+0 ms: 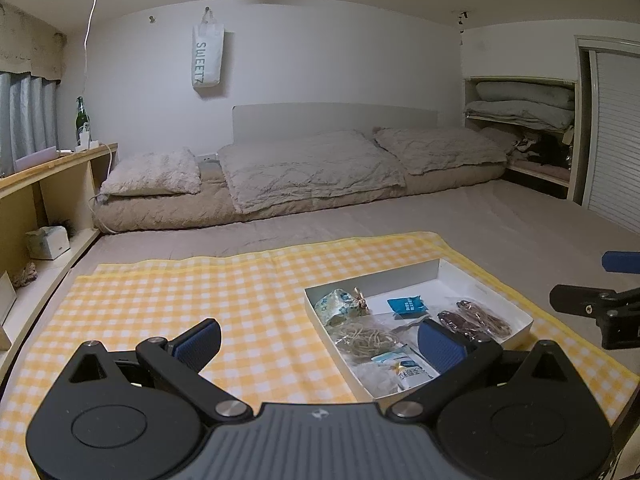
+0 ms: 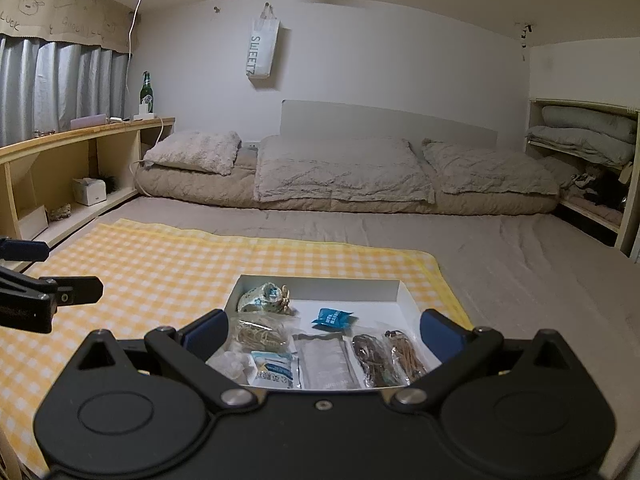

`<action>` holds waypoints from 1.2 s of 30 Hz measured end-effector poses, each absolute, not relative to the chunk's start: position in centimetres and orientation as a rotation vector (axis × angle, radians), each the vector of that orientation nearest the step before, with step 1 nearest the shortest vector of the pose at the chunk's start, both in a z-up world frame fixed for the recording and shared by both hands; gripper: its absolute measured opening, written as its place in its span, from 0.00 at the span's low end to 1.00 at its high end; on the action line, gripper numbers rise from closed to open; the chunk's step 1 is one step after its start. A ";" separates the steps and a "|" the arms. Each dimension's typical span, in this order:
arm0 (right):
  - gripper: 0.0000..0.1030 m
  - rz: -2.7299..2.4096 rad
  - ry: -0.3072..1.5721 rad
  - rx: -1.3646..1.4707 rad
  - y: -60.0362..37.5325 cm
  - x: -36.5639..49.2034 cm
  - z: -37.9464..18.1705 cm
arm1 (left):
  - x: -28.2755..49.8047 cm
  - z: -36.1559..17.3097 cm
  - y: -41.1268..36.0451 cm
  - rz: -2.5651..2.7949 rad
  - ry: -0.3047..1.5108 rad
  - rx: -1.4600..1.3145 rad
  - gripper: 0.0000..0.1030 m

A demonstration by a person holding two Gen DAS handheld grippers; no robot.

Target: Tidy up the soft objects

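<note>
A shallow white box [image 1: 436, 270] [image 2: 320, 285] lies on a yellow checked cloth [image 1: 224, 300] [image 2: 168, 268] spread on the bed. It holds several small soft packets: a floral pouch [image 1: 334, 305] [image 2: 258, 299], a blue sachet [image 1: 408, 305] [image 2: 333, 318], a bag of tan rubber bands [image 1: 362, 340] [image 2: 256, 336], a grey packet [image 2: 326, 362] and bags of brown bands [image 1: 476, 320] [image 2: 390, 354]. My left gripper [image 1: 320, 340] is open and empty, its right finger over the box. My right gripper [image 2: 324, 334] is open and empty, hovering over the box's near edge.
Pillows and a folded duvet [image 1: 308, 168] [image 2: 340, 172] lie along the far wall. A wooden shelf [image 1: 44, 184] [image 2: 80, 152] with a tissue box and green bottle runs along the left. Folded bedding fills a shelf at right [image 1: 524, 108] [image 2: 584, 136].
</note>
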State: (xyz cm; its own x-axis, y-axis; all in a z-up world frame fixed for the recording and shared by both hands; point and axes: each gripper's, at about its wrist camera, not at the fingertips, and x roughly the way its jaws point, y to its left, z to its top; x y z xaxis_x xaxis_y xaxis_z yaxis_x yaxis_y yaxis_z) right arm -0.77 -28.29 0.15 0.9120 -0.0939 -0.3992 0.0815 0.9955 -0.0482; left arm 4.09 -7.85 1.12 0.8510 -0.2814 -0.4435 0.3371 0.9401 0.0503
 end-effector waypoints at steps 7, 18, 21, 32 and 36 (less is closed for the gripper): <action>1.00 -0.098 0.411 -0.019 -28.4 -0.9 0.1 | 4.2 1.0 -7.7 -0.330 0.453 0.128 1.00; 1.00 -0.099 0.413 -0.022 -28.3 -0.9 0.0 | 4.3 1.0 -7.5 -0.331 0.455 0.126 1.00; 1.00 -0.099 0.415 -0.027 -28.2 -0.9 0.0 | 4.3 1.0 -7.4 -0.331 0.459 0.122 1.00; 1.00 -0.099 0.415 -0.030 -28.0 -1.0 -0.1 | 4.3 1.0 -7.4 -0.330 0.461 0.121 1.00; 1.00 -0.098 0.415 -0.030 -28.0 -1.0 -0.1 | 4.3 1.0 -7.4 -0.329 0.461 0.121 1.00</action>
State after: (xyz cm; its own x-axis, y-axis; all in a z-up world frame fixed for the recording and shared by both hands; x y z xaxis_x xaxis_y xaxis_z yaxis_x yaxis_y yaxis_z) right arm -0.99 -28.02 -0.05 0.9104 -0.1017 -0.4010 0.0892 0.9948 -0.0497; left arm 4.32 -7.40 0.99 0.8439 -0.2842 -0.4550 0.3384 0.9401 0.0404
